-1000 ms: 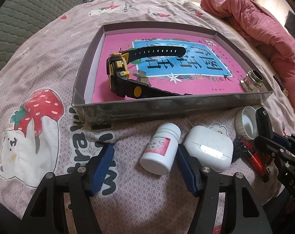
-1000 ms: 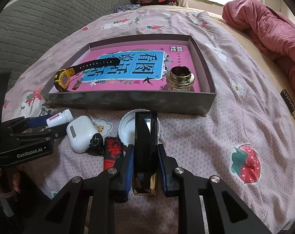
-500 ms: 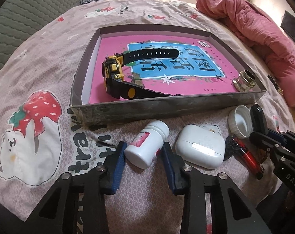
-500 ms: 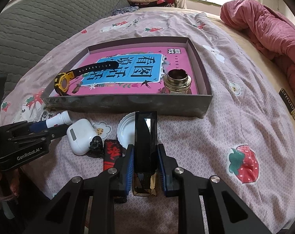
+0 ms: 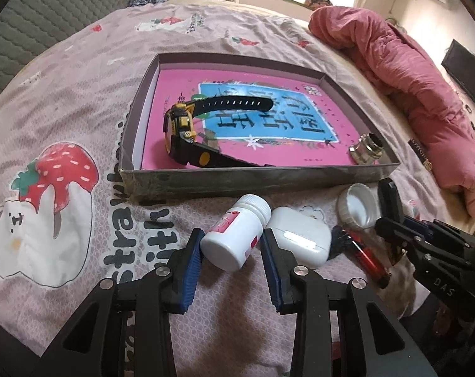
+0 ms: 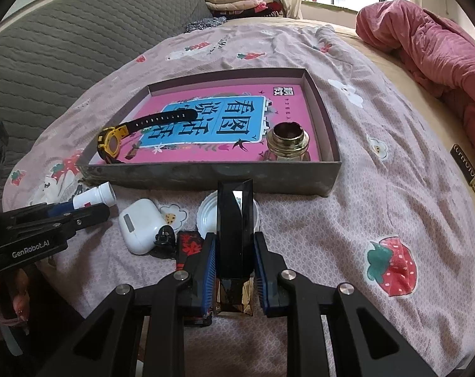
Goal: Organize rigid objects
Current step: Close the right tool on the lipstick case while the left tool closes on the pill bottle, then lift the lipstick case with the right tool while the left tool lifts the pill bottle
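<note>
The left gripper has its blue pads clamped on the white pill bottle, cap tilted toward one o'clock, held just off the strawberry bedspread; at its three o'clock, touching or nearly so, lies the white earbud case, and beyond that a red lighter and a white lid. The right gripper is closed tight on a tall black glossy bar, upright between the pads; the shallow box sits at twelve o'clock of both tools; inside it, a yellow-and-black watch at nine o'clock, a brass fitting at three, both resting on the pink book cover.
</note>
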`<state>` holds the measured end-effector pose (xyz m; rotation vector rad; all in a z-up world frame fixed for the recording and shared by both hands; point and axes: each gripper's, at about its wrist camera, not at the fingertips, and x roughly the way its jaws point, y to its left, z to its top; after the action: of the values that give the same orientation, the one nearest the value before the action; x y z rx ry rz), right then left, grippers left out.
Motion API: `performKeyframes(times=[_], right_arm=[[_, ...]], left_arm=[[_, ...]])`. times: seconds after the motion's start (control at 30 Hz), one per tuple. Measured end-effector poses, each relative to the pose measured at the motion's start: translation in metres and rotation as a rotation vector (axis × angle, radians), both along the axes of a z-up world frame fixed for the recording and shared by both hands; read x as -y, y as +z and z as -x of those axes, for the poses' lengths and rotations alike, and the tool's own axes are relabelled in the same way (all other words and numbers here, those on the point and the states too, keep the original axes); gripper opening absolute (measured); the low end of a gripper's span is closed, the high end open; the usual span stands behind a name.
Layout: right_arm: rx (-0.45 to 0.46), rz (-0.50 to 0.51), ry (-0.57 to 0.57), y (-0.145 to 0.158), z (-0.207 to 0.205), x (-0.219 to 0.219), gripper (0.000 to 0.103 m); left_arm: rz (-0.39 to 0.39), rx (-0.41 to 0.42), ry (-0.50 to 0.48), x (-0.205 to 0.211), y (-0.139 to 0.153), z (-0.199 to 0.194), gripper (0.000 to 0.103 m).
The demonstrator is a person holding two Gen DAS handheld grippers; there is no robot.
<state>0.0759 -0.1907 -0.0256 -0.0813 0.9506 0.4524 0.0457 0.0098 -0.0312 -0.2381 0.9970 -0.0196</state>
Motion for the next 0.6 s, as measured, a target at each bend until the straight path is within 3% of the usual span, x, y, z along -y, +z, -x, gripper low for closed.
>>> performKeyframes(times=[0.6], right_arm=[[0.027,-0.057,0.051,0.01,0.007,-0.005,0.023]], left_arm=[[-0.004,0.072,-0.05,0.012,0.02,0.008,0.037]])
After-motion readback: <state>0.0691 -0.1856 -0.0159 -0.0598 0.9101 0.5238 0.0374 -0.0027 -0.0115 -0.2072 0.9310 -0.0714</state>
